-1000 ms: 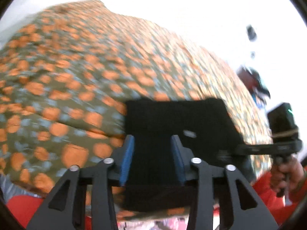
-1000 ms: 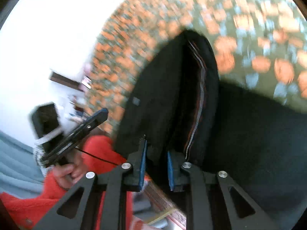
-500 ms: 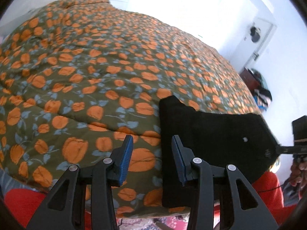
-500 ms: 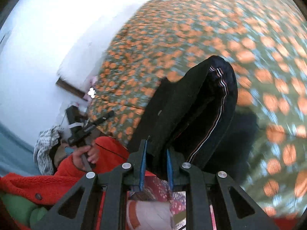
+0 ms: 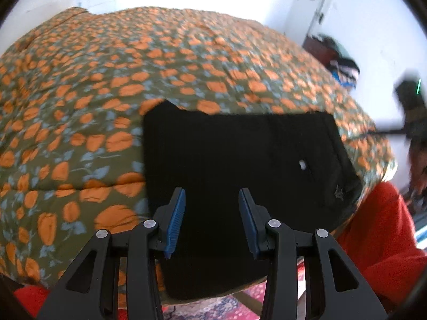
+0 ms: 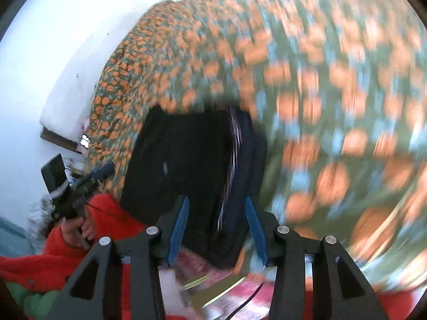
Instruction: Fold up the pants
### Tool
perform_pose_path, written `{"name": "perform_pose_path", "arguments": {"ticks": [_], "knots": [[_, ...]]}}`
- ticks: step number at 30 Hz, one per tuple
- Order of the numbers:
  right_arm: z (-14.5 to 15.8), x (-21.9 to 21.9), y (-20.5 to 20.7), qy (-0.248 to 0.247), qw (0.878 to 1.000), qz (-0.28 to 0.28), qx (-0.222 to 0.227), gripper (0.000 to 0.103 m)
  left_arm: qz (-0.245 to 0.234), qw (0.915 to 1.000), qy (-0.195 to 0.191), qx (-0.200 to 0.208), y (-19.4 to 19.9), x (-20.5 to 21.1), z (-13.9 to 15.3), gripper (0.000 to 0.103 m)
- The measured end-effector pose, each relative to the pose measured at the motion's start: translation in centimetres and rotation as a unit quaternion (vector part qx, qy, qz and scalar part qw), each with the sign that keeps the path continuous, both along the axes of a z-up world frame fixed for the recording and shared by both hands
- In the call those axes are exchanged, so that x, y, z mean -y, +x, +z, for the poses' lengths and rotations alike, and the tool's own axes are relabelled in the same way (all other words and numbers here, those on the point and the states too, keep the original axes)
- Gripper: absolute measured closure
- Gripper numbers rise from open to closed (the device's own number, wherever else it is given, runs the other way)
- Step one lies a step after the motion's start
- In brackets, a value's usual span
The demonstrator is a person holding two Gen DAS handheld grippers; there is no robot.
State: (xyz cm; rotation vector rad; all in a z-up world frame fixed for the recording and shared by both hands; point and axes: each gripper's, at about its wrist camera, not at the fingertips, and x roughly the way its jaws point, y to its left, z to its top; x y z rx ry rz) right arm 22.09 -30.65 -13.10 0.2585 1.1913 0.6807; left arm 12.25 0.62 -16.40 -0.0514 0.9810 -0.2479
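Pants (image 5: pixel 240 165), black, folded into a flat block, lying near the bed's front edge on the orange-flowered bedspread (image 5: pixel 80 101). Left gripper (image 5: pixel 212 218) hovering over the near part of the fabric, jaws parted, nothing pinched between the blue pads (image 5: pixel 174 221). Right gripper (image 6: pixel 217 226) above the striped side seam, jaws opening, cloth below them but seemingly not pressed, though blur hampers certainty. Red sleeve (image 5: pixel 379 234) at far right.
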Motion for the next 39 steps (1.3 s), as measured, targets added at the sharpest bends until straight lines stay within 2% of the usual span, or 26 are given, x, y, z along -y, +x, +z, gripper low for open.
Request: {"name": "perform_pose_path", "arguments": {"ticks": [4,7,9,11,14,17,19,21,23,26,29,32,34,37,39], "knots": [[4.7,-3.4,2.4,0.013,0.997,0.029,0.076,0.055,-0.028,0.9988,0.033,-0.025,-0.1,2.2,-1.8,0.061],[4.2,-7.4,3.4,0.015,0.994,0.048,0.100,0.053,-0.047,0.9970,0.055,-0.027,-1.0,3.1,-2.1,0.061],[1.8,-9.5,4.1,0.005,0.995,0.060,0.082,0.053,-0.054,0.9965,0.058,-0.027,-1.2,3.3,-2.2,0.061],[-1.4,-10.4,4.6,-0.025,0.997,0.057,0.050,0.054,-0.061,0.9961,0.056,-0.030,-1.4,3.3,-2.3,0.061],[-4.6,-9.8,4.8,-0.049,0.998,0.037,0.014,0.059,-0.067,0.9955,0.061,-0.030,-1.7,3.5,-2.3,0.061],[-3.1,-9.2,3.2,-0.058,0.997,0.036,0.034,0.059,-0.062,0.9965,0.050,-0.025,-1.8,3.3,-1.8,0.061],[-1.3,-9.5,1.5,-0.075,0.994,0.052,0.066,0.059,-0.050,0.9980,0.036,-0.010,-1.9,2.8,-0.9,0.060],[0.4,-9.8,-0.4,-0.064,0.992,0.073,0.085,0.059,-0.040,0.9988,0.028,0.001,-1.8,2.5,-0.3,0.057],[1.0,-10.4,-2.2,-0.055,0.990,0.090,0.092,0.059,-0.025,0.9994,0.022,0.012,-1.6,2.0,0.3,0.045],[0.2,-11.6,-4.9,-0.057,0.988,0.113,0.091,0.059,-0.009,0.9995,0.026,0.013,-1.4,1.4,0.4,0.042],[-2.3,-11.9,-6.8,-0.082,0.986,0.127,0.069,0.059,-0.003,0.9994,0.033,-0.009,-1.2,1.1,-0.7,0.042],[-5.0,-11.4,-7.7,-0.095,0.988,0.116,0.041,0.058,-0.010,0.9977,0.051,-0.044,-1.0,1.3,-2.3,0.040],[-6.1,-11.2,-8.2,-0.097,0.989,0.111,0.024,0.059,-0.019,0.9963,0.071,-0.045,-1.4,1.6,-2.7,0.040],[-6.7,-10.9,-8.6,-0.098,0.990,0.102,0.013,0.059,-0.019,0.9971,0.064,-0.037,-1.8,1.4,-2.0,0.040],[-5.6,-10.9,-9.2,-0.098,0.990,0.099,0.034,0.059,-0.008,0.9978,0.059,-0.030,-2.0,1.0,-1.5,0.039]]}}
